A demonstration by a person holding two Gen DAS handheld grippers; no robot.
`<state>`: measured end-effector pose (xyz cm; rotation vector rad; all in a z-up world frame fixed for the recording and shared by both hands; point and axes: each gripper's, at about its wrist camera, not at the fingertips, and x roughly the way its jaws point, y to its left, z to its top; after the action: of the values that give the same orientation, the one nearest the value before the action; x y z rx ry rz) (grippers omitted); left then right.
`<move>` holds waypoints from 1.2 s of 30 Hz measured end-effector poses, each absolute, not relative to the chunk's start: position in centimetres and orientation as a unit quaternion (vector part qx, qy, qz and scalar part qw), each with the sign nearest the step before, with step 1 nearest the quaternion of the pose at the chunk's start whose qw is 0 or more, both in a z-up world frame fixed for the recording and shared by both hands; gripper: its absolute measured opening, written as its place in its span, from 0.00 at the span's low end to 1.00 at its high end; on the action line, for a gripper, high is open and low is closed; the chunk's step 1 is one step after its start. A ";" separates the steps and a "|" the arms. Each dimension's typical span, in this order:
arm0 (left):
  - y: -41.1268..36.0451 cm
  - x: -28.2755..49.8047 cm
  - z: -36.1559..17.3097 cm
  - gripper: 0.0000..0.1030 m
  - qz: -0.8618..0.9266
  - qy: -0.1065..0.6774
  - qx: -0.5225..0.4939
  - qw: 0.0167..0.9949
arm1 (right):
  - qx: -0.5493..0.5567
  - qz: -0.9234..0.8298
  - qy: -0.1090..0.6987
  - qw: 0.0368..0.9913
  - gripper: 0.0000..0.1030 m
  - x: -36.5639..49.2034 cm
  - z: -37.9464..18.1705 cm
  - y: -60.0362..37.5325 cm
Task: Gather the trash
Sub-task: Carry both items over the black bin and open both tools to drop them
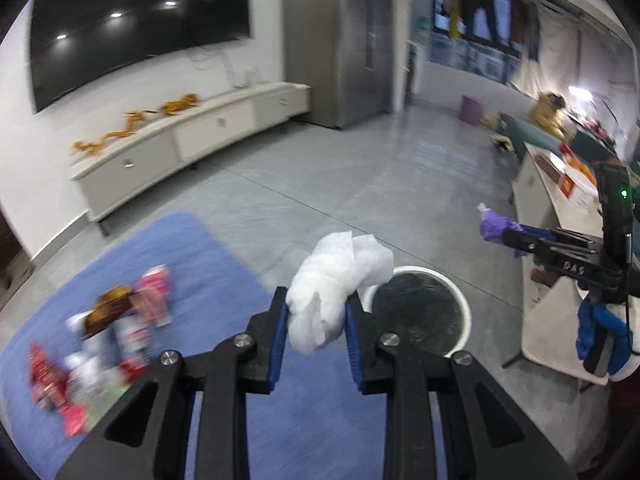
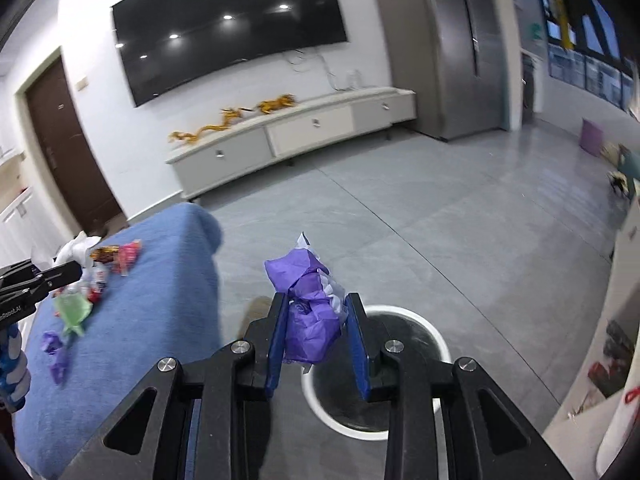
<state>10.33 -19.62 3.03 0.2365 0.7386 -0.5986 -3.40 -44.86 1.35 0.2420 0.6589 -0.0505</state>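
Left wrist view: left gripper [image 1: 317,314] fingers pinch a crumpled white tissue wad [image 1: 336,280]; right gripper [image 2: 316,330] grips a crumpled purple wrapper [image 2: 306,304] — centre each over the round white-rimmed bin [image 1: 420,312] before releasing.

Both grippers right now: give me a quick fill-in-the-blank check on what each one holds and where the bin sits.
1. The left gripper is shut on a crumpled ____ tissue.
2. The right gripper is shut on a crumpled ____ wrapper.
3. The white-rimmed bin stands on the ____, below both grippers.
4. More wrappers lie on the ____ cloth.

Missing words: white; purple; floor; blue
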 end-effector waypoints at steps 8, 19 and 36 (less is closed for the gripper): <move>-30.6 13.7 -3.0 0.25 -0.334 0.426 0.132 0.831 | 0.168 -0.060 0.367 0.913 0.26 -2.4 -5.1 -50.5; -39.0 17.5 -11.3 0.26 -0.355 0.539 0.107 0.757 | 0.209 -0.071 0.445 0.868 0.29 1.3 -13.7 -54.0; -40.7 18.0 -12.3 0.62 -0.348 0.543 0.075 0.761 | 0.224 -0.100 0.467 0.849 0.54 0.9 -16.3 -56.6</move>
<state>18.04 -40.68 -12.29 0.1625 1.1815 -0.7575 0.86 -56.57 -16.30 0.4714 0.9844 -0.2111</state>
